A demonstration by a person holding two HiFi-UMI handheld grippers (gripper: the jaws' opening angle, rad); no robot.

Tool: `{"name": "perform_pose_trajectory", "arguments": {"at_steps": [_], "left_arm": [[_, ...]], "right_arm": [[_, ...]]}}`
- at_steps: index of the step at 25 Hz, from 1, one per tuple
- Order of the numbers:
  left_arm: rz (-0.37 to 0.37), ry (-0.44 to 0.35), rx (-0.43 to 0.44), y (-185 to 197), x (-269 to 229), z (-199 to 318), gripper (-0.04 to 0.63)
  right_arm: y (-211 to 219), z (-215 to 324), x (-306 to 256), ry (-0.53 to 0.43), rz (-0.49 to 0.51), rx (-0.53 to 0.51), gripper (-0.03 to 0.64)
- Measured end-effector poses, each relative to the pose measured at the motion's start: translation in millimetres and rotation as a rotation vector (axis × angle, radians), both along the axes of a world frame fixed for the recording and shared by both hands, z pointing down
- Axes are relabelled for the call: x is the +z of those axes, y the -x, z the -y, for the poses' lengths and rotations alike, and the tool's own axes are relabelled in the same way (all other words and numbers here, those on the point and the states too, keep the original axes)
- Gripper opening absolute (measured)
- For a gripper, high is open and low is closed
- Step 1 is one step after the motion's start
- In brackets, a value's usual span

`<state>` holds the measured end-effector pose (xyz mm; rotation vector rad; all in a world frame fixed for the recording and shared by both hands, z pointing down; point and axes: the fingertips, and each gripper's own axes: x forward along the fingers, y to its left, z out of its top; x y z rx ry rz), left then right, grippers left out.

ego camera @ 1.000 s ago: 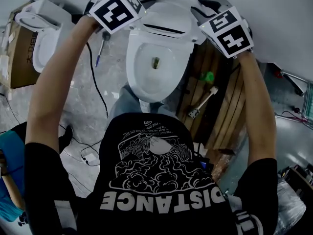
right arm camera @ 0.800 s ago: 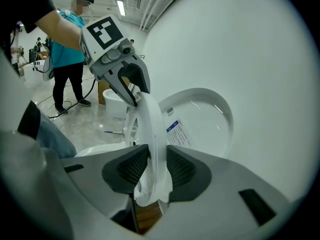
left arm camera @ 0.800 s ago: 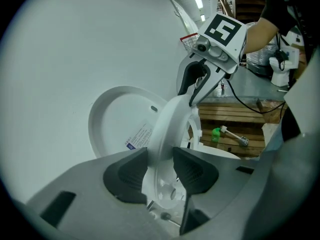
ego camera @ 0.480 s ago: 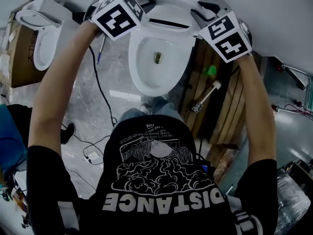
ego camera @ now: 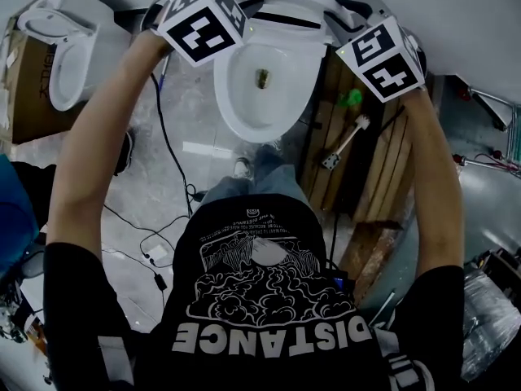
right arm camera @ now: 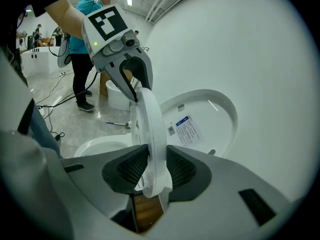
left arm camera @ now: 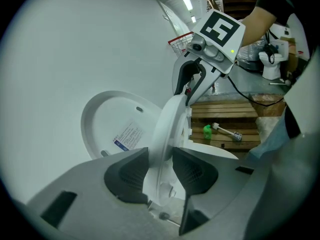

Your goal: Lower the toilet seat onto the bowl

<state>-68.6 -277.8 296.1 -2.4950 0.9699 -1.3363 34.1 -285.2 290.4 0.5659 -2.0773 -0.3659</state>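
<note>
Open bowl [ego camera: 228,104] sits clear under the raised toilet seat [left arm camera: 167,124]; lid [left arm camera: 107,119] and wall [left arm camera: 65,49] right behind it, so little room back there; wooden pallet [ego camera: 374,177] with a brush [ego camera: 348,142] crowds the right; cable [ego camera: 169,141] trails over the floor [ego camera: 191,125] on the left.

White toilet seat [right arm camera: 150,129] and bowl [ego camera: 224,96]; right of the bowl, brown slatted pallet [ego camera: 383,177], green-headed brush [ego camera: 352,98]; left, mottled grey floor [ego camera: 195,104].
</note>
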Motion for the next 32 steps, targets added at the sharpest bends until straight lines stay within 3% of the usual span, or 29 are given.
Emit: {"name": "perform_pose_trajectory", "arguments": {"at_steps": [21, 32], "left_arm": [[0.04, 0.01, 0.101, -8, 46, -93, 0.147], [0.064, 0.061, 0.15, -19, 82, -140, 0.149]], "right_arm": [[-6, -91, 44, -0.038, -0.159, 0.008, 0.126], [-15, -136, 78, -0.041, -0.195, -0.057, 0.127]]}}
